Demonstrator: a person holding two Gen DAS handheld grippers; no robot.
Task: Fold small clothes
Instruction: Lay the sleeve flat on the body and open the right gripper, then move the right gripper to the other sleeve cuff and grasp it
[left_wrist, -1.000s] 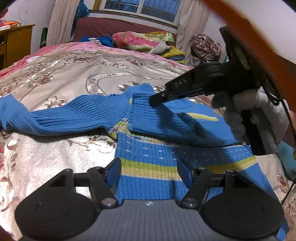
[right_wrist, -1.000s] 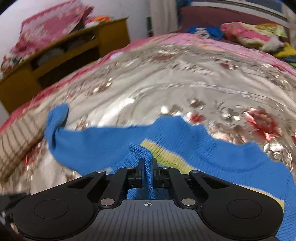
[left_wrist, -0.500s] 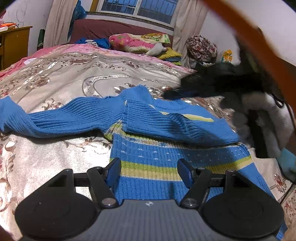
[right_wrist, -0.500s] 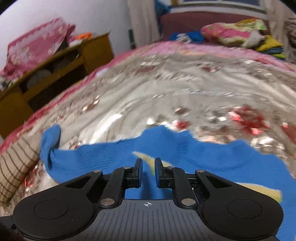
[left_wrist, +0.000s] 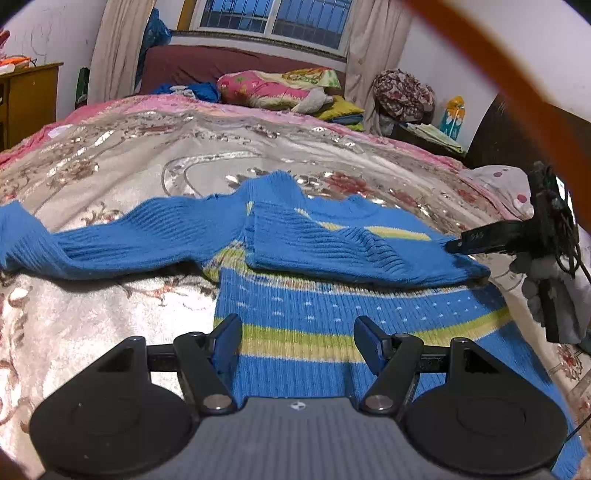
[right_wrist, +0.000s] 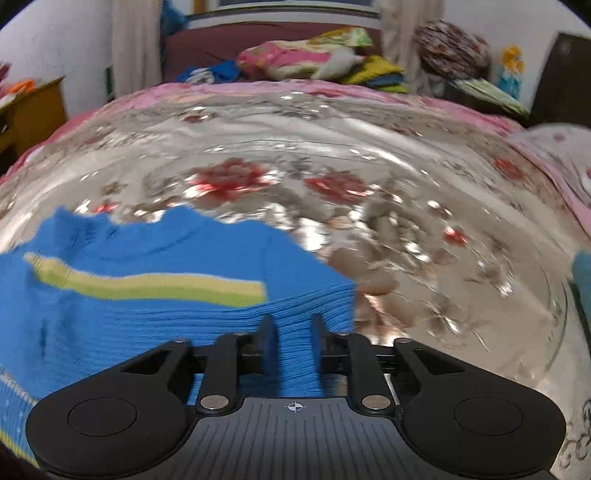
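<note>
A small blue knit sweater (left_wrist: 314, 295) with yellow-green stripes lies flat on the bed. Its right sleeve (left_wrist: 351, 251) is folded across the chest. Its left sleeve (left_wrist: 110, 240) stretches out to the left. My left gripper (left_wrist: 297, 334) is open and empty, low over the sweater's hem. My right gripper (right_wrist: 290, 334) is open and empty over the sweater's right shoulder edge (right_wrist: 295, 306). It also shows in the left wrist view (left_wrist: 454, 245) at the right, beside the folded sleeve's cuff.
The bed has a shiny floral cover (left_wrist: 147, 155). Pillows and folded clothes (left_wrist: 277, 86) lie at the headboard. A wooden cabinet (left_wrist: 26, 96) stands at the far left. A dotted pillow (left_wrist: 506, 184) lies at the right edge.
My right gripper let go of the sleeve it had laid across the chest, opened, and drew back to the right. My left gripper stayed open over the hem.
</note>
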